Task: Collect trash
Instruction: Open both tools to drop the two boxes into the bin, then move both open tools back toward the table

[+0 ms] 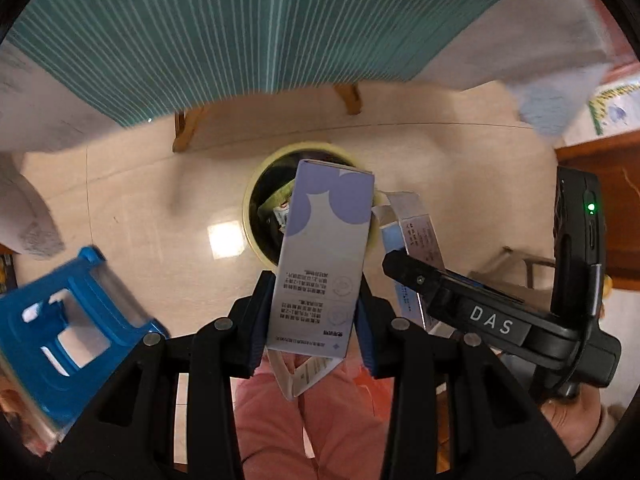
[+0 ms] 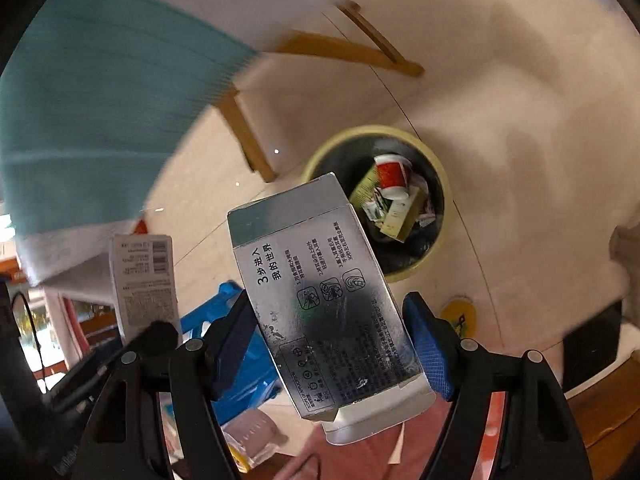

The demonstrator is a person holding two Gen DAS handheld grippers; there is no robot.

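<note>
1. The left claw (image 1: 316, 312) was seen clamped on a lavender carton (image 1: 326, 252), held upright between the blue pads; the right claw (image 2: 330, 344) was clamped on a wider silver box (image 2: 324, 300), tilted, its open bottom flap hanging loose.
2. The yellow-rimmed bin (image 2: 436, 168) stood on the tiled floor (image 1: 140, 208) below both claws, already holding a red cup (image 2: 394, 176) and assorted wrappers; in the left view the carton covered much of the bin mouth.
3. The step was judged to be the drop: both boxes carried over the bin, release not yet done.
4. To do it well, each box would best be centred over the dark opening before the pads are parted; the silver box appeared offset toward the near rim, so a shift toward the bin middle was judged needed.
5. One box at a time was judged safer; the two claws sat close beside each other and could collide.
6. The blue stool (image 1: 60, 320) stood near the bin; it should be kept clear of.
</note>
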